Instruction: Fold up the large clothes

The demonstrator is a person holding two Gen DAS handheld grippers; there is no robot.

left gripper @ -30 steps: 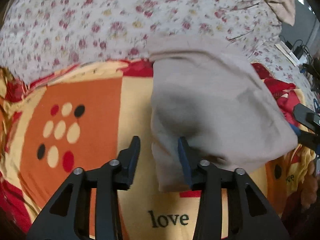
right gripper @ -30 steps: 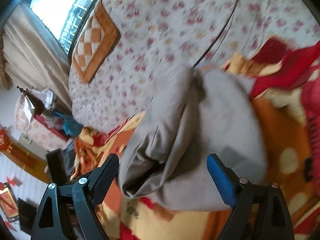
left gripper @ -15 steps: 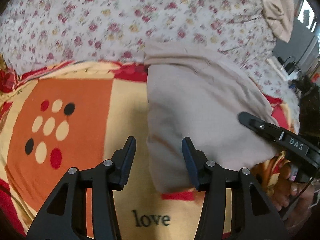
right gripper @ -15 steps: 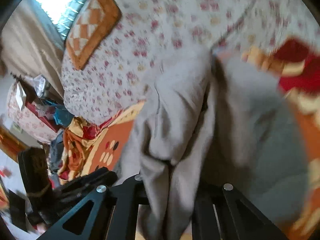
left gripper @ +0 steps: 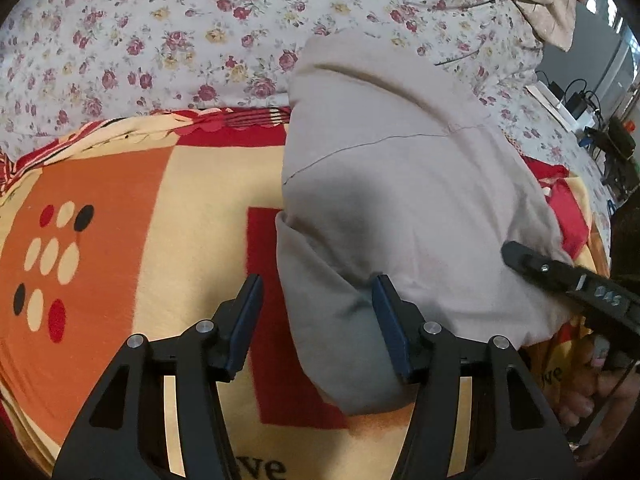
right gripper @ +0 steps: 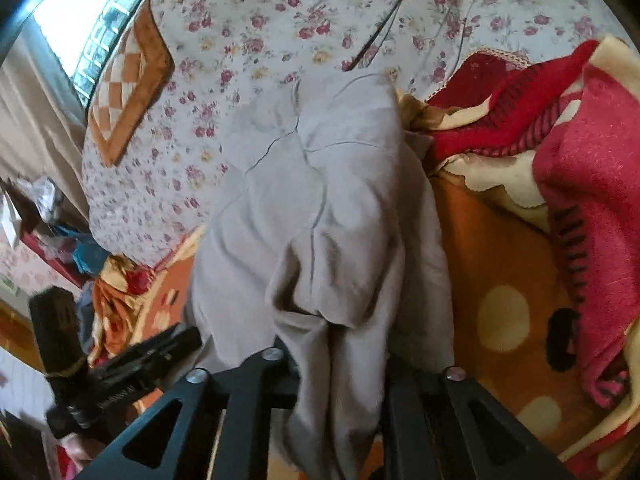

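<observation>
On the left lay an orange, cream and red patterned blanket (left gripper: 120, 208) with coloured ovals, and beyond it, at the far side, a white sheet printed with small red flowers (left gripper: 160, 40). The left gripper (left gripper: 316, 316) hovered low over the blanket with its blue-padded fingers (left gripper: 244, 320) spread apart, clasping nothing; the near left corner of the folded garment lay between them, against the right finger. That beige, soft-knit folded garment (left gripper: 400, 200) sat in the middle of the scene, its far end reaching onto the flowered sheet and its near end on the blanket. To the right, the right gripper (right gripper: 340, 364) was closed on a bunched fold of the same beige garment (right gripper: 320, 200), the cloth pinched between its black fingers. Further right lay a crumpled red part of the blanket (right gripper: 592, 200).
</observation>
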